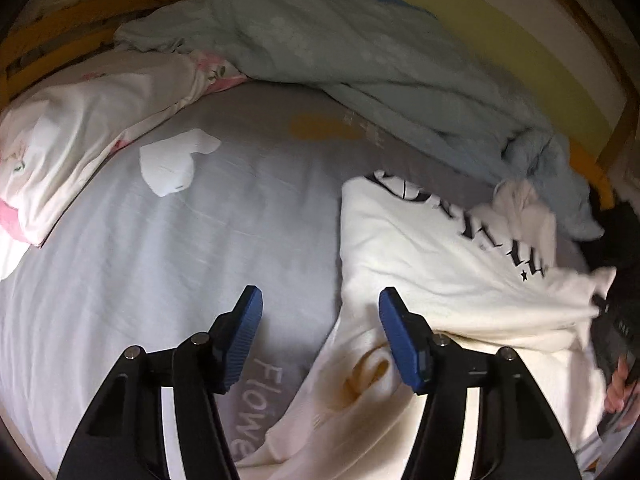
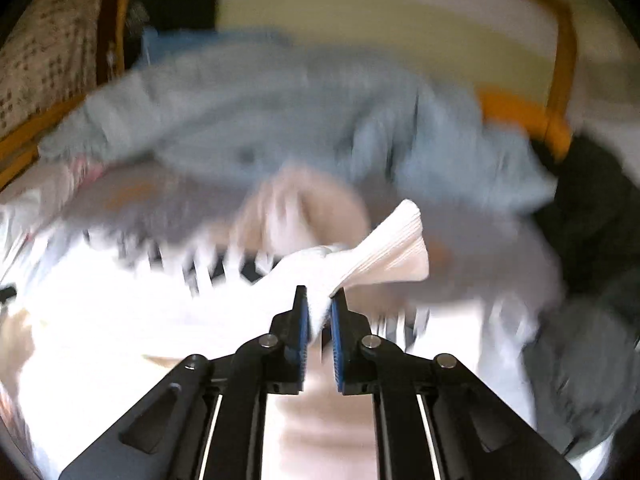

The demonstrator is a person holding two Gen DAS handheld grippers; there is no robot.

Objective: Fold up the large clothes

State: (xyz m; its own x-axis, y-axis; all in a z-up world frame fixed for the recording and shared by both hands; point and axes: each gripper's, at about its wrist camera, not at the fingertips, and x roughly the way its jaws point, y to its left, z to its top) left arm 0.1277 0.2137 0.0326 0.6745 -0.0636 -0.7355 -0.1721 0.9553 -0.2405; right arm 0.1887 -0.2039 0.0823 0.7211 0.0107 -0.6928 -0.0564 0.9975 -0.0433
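Both claws: R claw [image 2: 319, 300] pinches white sweatshirt [image 2: 360, 248].

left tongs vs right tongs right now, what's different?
The left tongs stand open with nothing between the pads; the right tongs are shut on a fold of the white sweatshirt. The left tongs hang over the grey bedsheet at the sweatshirt's edge; the right tongs sit over the sweatshirt itself, with a ribbed cuff sticking out past them. The left view is fairly sharp, the right view blurred. Both have blue pads on black arms.
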